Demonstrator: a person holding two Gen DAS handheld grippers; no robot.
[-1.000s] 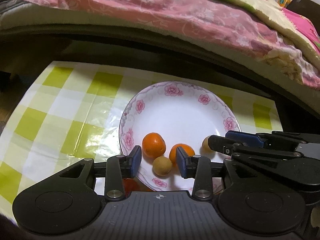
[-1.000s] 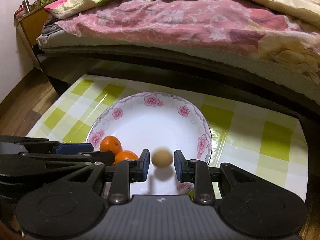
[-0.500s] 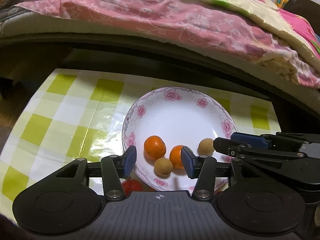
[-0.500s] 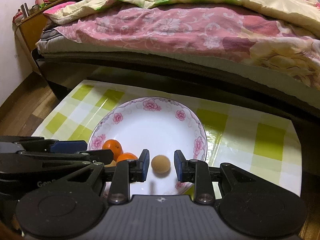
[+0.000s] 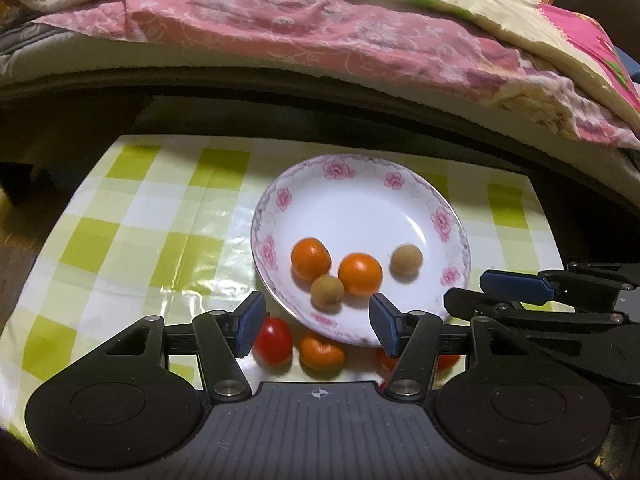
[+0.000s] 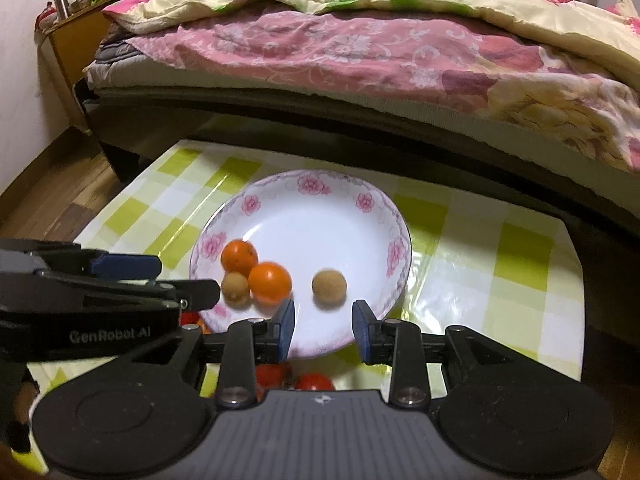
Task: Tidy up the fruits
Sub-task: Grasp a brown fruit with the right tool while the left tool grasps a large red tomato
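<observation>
1. Left wrist view: I judge I am between picks. The flowered plate (image 5: 454, 224) on the green-checked tablecloth (image 5: 132, 232) holds two oranges (image 5: 311, 259) and two small brown round fruits, one against the oranges (image 5: 327, 291) and one apart to the right (image 5: 405, 261). My left gripper (image 5: 316, 324) is spread about halfway and its jaws are opening; nothing sits between the pads, which hang over the plate's near rim. Off the plate, just below that rim, lie a cherry tomato (image 5: 273, 339) and an orange fruit (image 5: 321, 354). The next move, I reckon, calls for dropping onto one of these and closing gently, since they roll.

2. Right wrist view: my right gripper (image 6: 324, 330) is only narrowly parted, its jaws opening, and it grips nothing; the lone brown fruit (image 6: 329, 286) rests on the plate just beyond the pads, clear of them. More red tomatoes (image 6: 314, 382) lie under the gripper, near the plate.
</observation>
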